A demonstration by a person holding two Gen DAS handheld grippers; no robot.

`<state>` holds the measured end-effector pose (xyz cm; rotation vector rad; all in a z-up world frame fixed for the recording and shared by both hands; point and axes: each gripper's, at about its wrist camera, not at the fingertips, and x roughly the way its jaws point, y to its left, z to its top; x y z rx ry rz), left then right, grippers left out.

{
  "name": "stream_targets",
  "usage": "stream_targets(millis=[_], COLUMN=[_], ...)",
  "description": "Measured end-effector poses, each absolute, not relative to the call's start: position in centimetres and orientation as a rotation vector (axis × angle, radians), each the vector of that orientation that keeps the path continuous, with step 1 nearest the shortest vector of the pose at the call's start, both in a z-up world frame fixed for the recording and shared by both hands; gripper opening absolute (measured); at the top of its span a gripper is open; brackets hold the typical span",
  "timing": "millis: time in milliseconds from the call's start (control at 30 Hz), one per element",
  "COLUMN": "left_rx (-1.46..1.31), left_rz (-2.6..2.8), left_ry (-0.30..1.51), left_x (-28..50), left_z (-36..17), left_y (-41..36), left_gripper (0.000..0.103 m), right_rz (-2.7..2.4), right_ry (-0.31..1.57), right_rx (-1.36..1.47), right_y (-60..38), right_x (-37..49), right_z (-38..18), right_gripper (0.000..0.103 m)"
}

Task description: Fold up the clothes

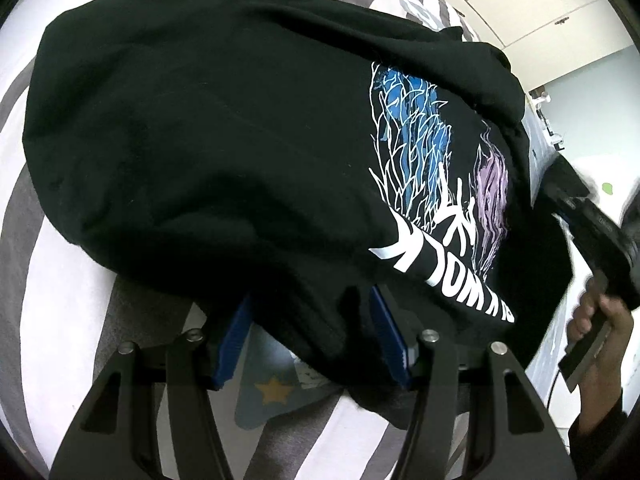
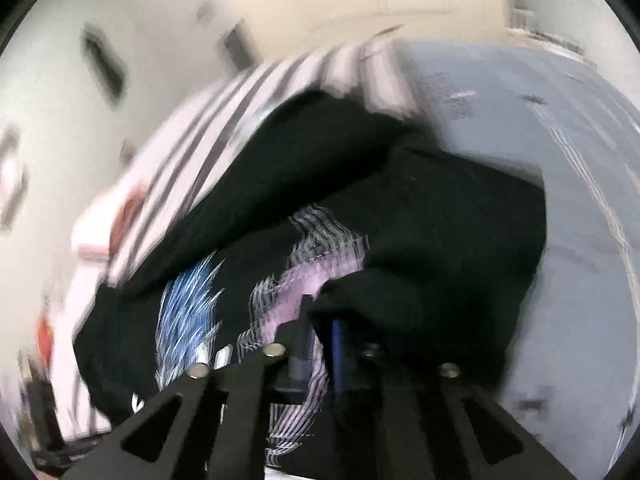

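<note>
Bedding (image 1: pixel 60 320) in grey and white stripes, with a yellow star (image 1: pixel 274 391) printed on a blue patch, covers the bed under everything. Over it sprawls a black sweatshirt (image 1: pixel 200 140), bunched and rumpled, its blue, white and purple print (image 1: pixel 424 168) turned up toward the right side of the left wrist view. White cabinets (image 1: pixel 520 4) stand beyond the bed. The left claw (image 1: pixel 312 344) sits at the garment's near hem, its blue pads (image 1: pixel 386 336) spread apart with a fold of black cloth hanging down between them, not pinched. In the blurred right wrist view the right claw (image 2: pixel 320 344) is buried in the sweatshirt (image 2: pixel 400 200) near the purple print (image 2: pixel 304 280); cloth hides the pads, so I cannot tell whether it grips. The person's right hand (image 1: pixel 596 316) holds that tool at the garment's right edge.
</note>
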<state>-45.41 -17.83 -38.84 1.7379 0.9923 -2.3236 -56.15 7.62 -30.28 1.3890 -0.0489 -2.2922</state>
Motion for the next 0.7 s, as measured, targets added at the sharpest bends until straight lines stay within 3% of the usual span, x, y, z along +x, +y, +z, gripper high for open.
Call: stream_targets(millis=[200, 400, 500, 700], left_rx=[1.723, 1.705, 1.7, 1.705], left_rz=[-2.328, -2.342, -2.353, -2.357], left_ry=[1.027, 1.063, 1.066, 1.08], left_x=[-45.2, -44.8, -44.6, -44.2], left_z=[-38.9, -39.0, -39.0, -39.2], left_y=[-18.2, -18.5, -18.5, -18.8], left_gripper=[0.056, 0.056, 0.056, 0.056], right_rz=[-2.163, -2.297, -2.346, -2.342], right_ry=[0.071, -0.065, -0.138, -0.17], right_rx=[1.324, 1.397, 1.435, 1.367], right_y=[3.0, 11.9, 15.7, 17.6], right_x=[-51.2, -49.1, -50.0, -51.3], right_z=[-31.1, -32.5, -33.3, -32.3], right_gripper=[0.036, 0.036, 0.042, 0.042])
